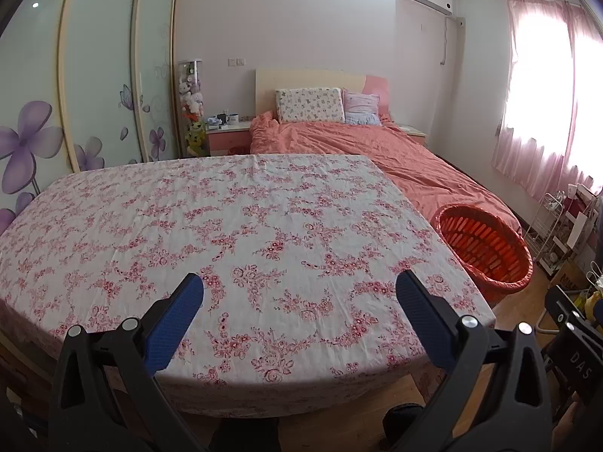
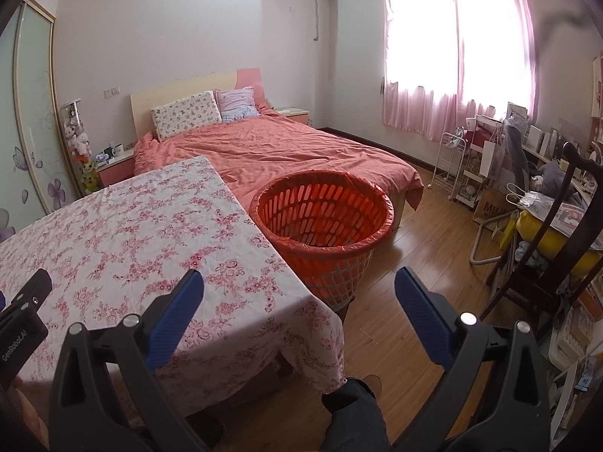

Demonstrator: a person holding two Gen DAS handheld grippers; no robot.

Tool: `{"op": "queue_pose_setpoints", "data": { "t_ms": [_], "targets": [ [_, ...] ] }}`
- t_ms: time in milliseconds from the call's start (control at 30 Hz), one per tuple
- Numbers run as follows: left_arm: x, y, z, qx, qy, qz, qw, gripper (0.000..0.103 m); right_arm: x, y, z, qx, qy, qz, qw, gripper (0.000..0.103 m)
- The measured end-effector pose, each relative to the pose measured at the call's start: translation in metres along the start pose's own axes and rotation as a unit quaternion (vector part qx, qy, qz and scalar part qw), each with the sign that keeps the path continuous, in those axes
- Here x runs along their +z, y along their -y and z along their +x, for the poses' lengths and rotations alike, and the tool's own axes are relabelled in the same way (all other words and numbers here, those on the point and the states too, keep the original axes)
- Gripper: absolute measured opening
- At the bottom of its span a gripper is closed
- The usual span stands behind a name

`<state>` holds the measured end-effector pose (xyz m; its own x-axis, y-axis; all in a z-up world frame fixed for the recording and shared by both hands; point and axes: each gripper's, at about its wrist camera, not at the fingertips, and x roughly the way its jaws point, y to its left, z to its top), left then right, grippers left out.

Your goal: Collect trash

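Two handheld claws hover over a bedroom desk [image 1: 241,226] draped in a pink-flowered cloth, both spread wide and carrying nothing. The left claw [image 1: 299,301] sits low above the near edge of the desk, aimed straight along its length toward the bed [image 1: 377,150] beyond. The right claw [image 2: 299,301] hangs off the desk's right corner, one finger over the cloth and the other over the wood floor [image 2: 407,248], angled toward the orange basket [image 2: 320,214].

That basket, lined with a reddish bag folded over its rim, stands just beside the desk's right edge, between desk and bed, likely parked there so anything lifted off the cloth needs only a short swing to drop in. No scrap of trash shows on the desk in either view; something dark lies at the basket's bottom, too dim to identify. Judging by the bare cloth and idle claws, the collecting looks either finished or not begun.
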<state>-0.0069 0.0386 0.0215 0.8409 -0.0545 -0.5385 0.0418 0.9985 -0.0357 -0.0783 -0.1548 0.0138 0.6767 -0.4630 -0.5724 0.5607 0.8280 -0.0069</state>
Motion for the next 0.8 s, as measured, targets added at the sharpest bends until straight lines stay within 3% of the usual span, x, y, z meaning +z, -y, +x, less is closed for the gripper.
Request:
{"op": "queue_pose_setpoints", "data": {
  "t_ms": [800],
  "targets": [
    [0.001, 0.005, -0.009, 0.005, 0.014, 0.008, 0.9999, 0.101, 0.002, -0.002, -0.011, 0.003, 0.011, -0.001, 1.000, 0.099]
  ]
}}
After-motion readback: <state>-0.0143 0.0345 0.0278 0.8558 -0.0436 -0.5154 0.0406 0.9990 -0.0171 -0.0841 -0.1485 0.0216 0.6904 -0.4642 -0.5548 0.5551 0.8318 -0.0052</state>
